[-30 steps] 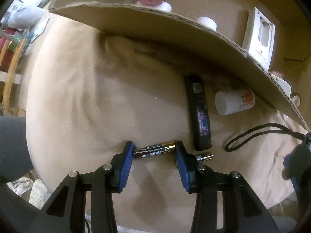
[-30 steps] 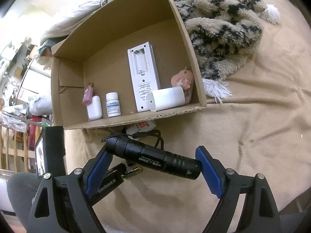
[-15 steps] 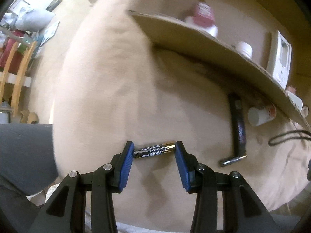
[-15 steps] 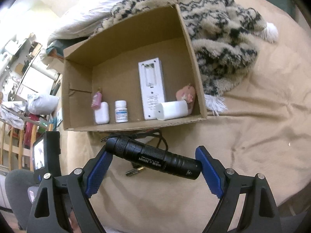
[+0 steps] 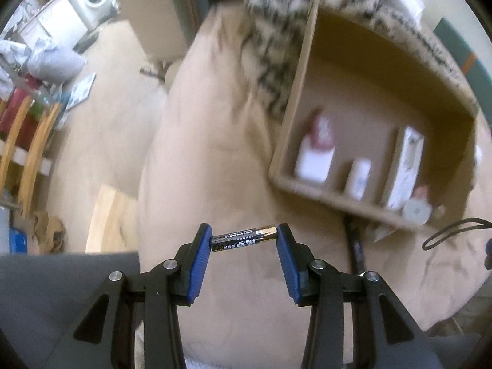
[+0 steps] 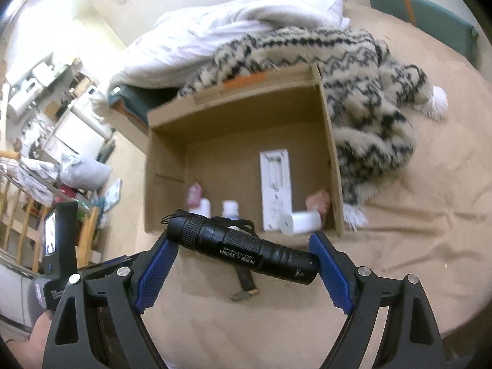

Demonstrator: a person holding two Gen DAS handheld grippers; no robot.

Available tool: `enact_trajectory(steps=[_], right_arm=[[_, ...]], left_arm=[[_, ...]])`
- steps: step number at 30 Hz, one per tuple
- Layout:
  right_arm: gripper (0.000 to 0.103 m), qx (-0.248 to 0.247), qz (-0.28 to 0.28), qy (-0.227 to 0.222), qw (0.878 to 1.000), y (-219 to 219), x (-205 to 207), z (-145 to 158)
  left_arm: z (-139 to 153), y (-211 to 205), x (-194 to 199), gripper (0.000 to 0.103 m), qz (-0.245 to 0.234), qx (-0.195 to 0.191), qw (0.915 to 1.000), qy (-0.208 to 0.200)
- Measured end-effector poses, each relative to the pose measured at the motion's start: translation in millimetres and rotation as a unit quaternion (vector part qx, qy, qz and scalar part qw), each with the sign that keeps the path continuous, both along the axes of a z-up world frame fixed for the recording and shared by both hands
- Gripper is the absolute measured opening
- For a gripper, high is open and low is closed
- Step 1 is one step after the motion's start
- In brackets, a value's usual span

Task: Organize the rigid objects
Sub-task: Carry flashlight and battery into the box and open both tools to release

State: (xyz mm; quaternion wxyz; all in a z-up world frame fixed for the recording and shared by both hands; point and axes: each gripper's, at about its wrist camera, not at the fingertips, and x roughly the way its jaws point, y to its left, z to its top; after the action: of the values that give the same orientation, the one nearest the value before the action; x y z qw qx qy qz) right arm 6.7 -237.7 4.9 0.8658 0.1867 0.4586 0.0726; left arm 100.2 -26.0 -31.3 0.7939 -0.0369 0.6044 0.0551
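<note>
My left gripper (image 5: 244,240) is shut on a black and gold battery (image 5: 244,238), held end to end between the blue pads, high above the tan bedspread. My right gripper (image 6: 243,253) is shut on a black flashlight (image 6: 243,249), gripped lengthwise, its wrist cord (image 6: 172,217) trailing at the left end. The open cardboard box (image 6: 333,166) lies ahead of both grippers. Inside it are a white remote (image 6: 275,181), a white pill bottle (image 6: 230,208), a pink and white item (image 6: 196,198), a white cylinder (image 6: 299,223) and a pink keychain figure (image 6: 318,198).
A black flat stick-shaped object (image 6: 246,283) and a second battery (image 6: 240,295) lie on the bedspread in front of the box. A patterned fleece blanket (image 6: 369,92) and white duvet (image 6: 246,21) flank the box. A wooden rack (image 5: 27,141) stands on the floor left of the bed.
Both grippers have risen with their loads, so the box interior now shows from above. The left view has swung up from the bedspread toward the box and room.
</note>
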Motion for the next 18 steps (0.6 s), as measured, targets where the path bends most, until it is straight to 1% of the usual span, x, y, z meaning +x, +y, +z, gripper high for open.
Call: enact_trajectory(steps=[2,4,6,8,12,15,16,18], right_arm=[[0.092,0.017,0.006,-0.01,1.0,0,7,10],[0.092,0.019,0.011,-0.024,0.999,2,16,24],[0.093,0.018,0.017,-0.044,0.999,4,25,39],[0.092,0.02,0.023,-0.063,0.998,5,35,54],[0.093,0.039,0.032,-0.115,0.992,2,51,85],[0.093,0.057,0.032,-0.149,0.987,-5,62,100],[0.093,0.066,0.03,-0.15,0.986,-8,67,99],[0.093,0.084,0.026,-0.133,0.987,-14,80,86]], left_arm=[[21,0,9,0.04,-0.008,-0.001,0.9997,-0.021],[35,-5,16,0.04,-0.018,-0.001,0.999,-0.04],[46,-7,27,0.04,-0.033,0.004,0.9974,-0.064],[50,-11,40,0.04,-0.044,0.008,0.9957,-0.081],[47,-20,61,0.04,-0.063,0.012,0.9923,-0.106],[42,-34,72,0.04,-0.072,0.004,0.9912,-0.111],[40,-40,77,0.04,-0.078,0.001,0.9908,-0.111],[30,-50,83,0.04,-0.087,0.005,0.9898,-0.112]])
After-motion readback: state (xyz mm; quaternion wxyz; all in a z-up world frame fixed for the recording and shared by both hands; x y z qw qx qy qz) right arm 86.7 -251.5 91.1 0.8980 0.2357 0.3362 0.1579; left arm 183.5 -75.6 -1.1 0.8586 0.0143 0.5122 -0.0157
